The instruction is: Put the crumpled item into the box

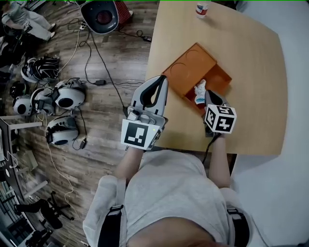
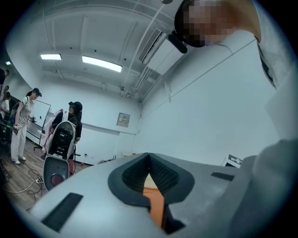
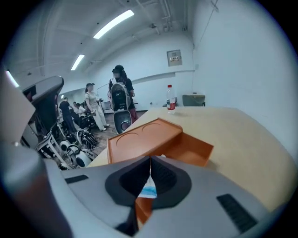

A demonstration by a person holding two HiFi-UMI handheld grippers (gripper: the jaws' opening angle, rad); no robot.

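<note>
At the far left of the head view a dark plank floor (image 1: 111,58) is seen, strewn with cables and rounded white-and-dark gear (image 1: 67,94). Right of it, at the frame's centre, the left gripper (image 1: 161,82) is held over the near left edge of the table (image 1: 251,72). Its ribbed black pads are closed tip to tip and nothing is held between them. The table top is smooth, pale wood with rounded corners. Just right of that gripper an orange box (image 1: 218,79) is set at an angle. It looks like rigid moulded plastic with a matte finish. Its flat lid (image 1: 189,67), pressed with two shallow circular outlines, is laid back toward the upper left, so the compartment is left open. The crumpled item (image 1: 199,90), a soft white wad with a pale blue patch, is seen at the near corner of that compartment, apparently inside it. The right gripper (image 1: 206,95) is poised directly over it. Its jaws are brought fully together, and no fold of the wad is seen caught between the pads. The wad shows only through the gap below them. The placing step is therefore judged to be all but finished. A clean, straight lift of the right gripper is called for next, so that the light wad is not dragged out. A small bottle (image 1: 202,8) is left at the table's far edge.
</note>
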